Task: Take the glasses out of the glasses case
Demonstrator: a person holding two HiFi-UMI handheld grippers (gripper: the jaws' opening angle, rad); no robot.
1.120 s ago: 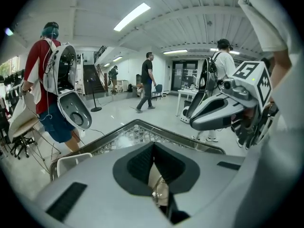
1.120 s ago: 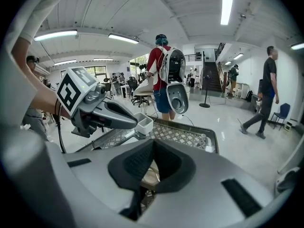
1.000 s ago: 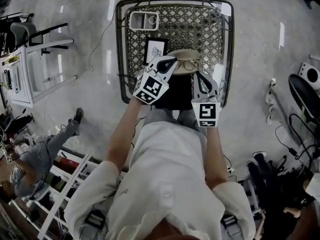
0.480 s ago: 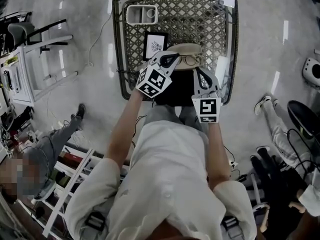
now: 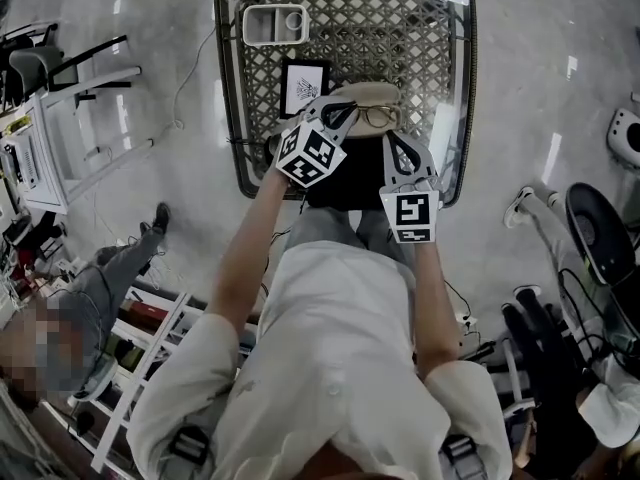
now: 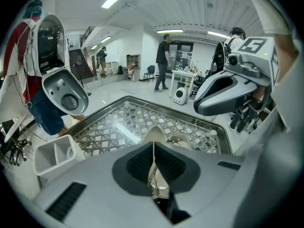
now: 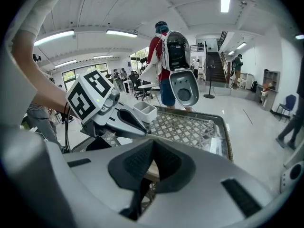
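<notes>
A beige glasses case [image 5: 360,95] lies open on the lattice table [image 5: 232,118]. The glasses [image 5: 379,117] rest at its near edge. My left gripper [image 5: 347,115] points down at the left end of the glasses. Its jaws have just been opening and stand a narrow slit apart [image 6: 153,167]. Through the slit show the beige case [image 6: 156,134] and a small glint. I see no pad pressing on anything. My right gripper [image 5: 393,138] hangs just in front of the glasses. Its pads meet [image 7: 152,158], and only a bit of beige shows below them.
A white divided tray [image 5: 272,24] sits at the table's far left corner. A black framed card [image 5: 303,88] lies left of the case. A black patch [image 5: 345,183] lies under both grippers at the near edge. People and chairs stand around the table.
Both grippers have sunk toward the table, and the left one has tipped further down. The glasses and the case lie where they were.
</notes>
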